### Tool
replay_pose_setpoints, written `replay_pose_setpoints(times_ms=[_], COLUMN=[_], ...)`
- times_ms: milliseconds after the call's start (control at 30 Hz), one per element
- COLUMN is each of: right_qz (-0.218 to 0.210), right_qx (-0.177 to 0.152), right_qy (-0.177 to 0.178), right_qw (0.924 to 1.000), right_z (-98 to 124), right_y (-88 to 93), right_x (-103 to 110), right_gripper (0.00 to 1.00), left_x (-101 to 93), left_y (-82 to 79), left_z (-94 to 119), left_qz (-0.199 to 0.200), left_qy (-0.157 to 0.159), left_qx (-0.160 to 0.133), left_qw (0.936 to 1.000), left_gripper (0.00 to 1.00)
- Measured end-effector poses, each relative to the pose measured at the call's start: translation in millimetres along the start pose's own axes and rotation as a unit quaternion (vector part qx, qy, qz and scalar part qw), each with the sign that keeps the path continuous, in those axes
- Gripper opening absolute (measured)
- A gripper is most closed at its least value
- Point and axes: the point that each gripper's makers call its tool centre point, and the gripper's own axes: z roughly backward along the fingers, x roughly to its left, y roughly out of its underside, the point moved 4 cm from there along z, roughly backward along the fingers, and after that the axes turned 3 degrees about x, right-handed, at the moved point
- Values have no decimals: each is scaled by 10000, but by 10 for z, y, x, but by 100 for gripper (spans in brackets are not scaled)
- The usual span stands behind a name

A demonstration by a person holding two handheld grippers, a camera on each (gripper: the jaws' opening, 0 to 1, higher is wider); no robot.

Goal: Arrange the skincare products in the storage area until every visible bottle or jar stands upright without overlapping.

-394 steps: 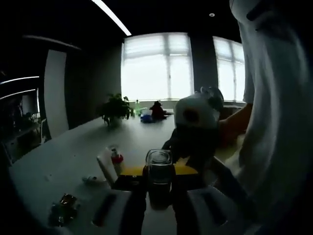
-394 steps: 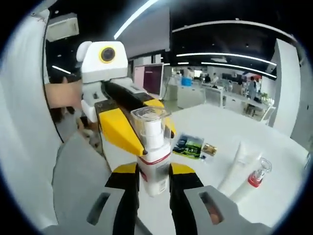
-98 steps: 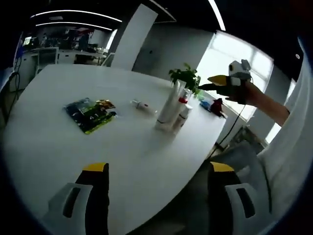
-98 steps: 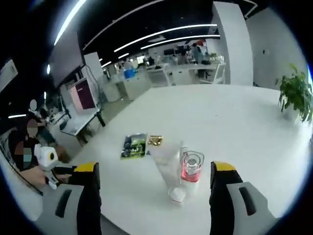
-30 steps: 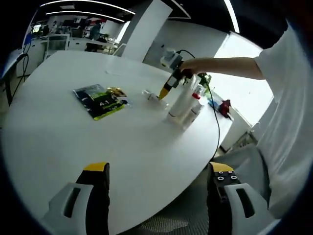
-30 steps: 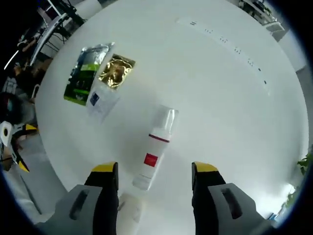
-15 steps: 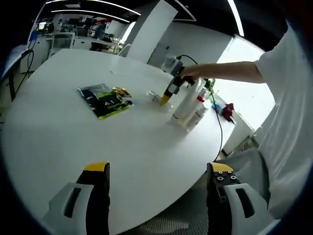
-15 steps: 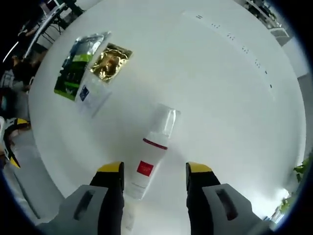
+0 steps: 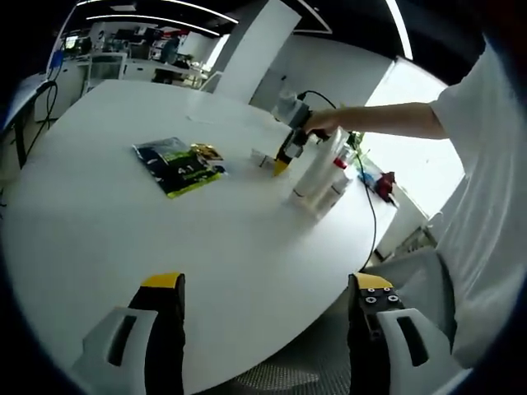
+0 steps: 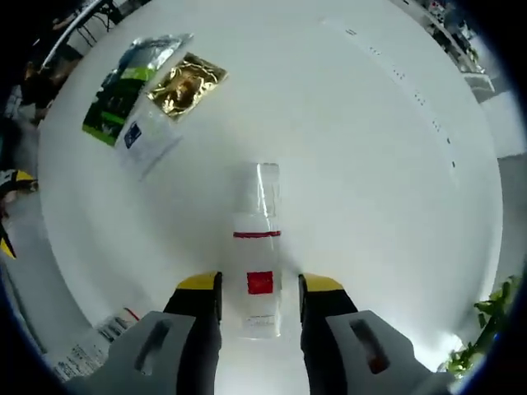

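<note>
No lettering on the bottle (image 10: 257, 276) or packets (image 10: 123, 86) is legible.

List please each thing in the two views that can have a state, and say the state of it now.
pump bottle: lying flat on the table, clear cap on, between the right gripper's jaws
tall white tube: standing upright
small bottle with red collar: standing upright beside the tube
sachets: lying flat, overlapping
right gripper: open, jaws either side of the pump bottle
left gripper: open, holding nothing
</note>
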Motion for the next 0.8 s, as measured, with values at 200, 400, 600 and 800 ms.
replay_pose_setpoints(times_ms=[200,400,600,800], right_qz=[527,526,547,471], right_qx=[-8,-100,-106,-306], right_qy=[-26,-37,-29,10], right_qw=[9986,9986,9984,9984], right_z=[-1,-12,-22,-7], right_y=[6,21,21,51], right_x=[-13,-14,-7,18], right_gripper=[25,19,19,19], left_x=[18,20,9,9], left_y=[12,11,8,3], left_z=[-6,-6,-8,-7], left_qz=[-5,-9,-37,-48], left_qy=[-29,-41,-34,-28], left_qx=[35,40,54,51], left_qw=[10000,10000,10000,10000], left_gripper=[73,73,73,73])
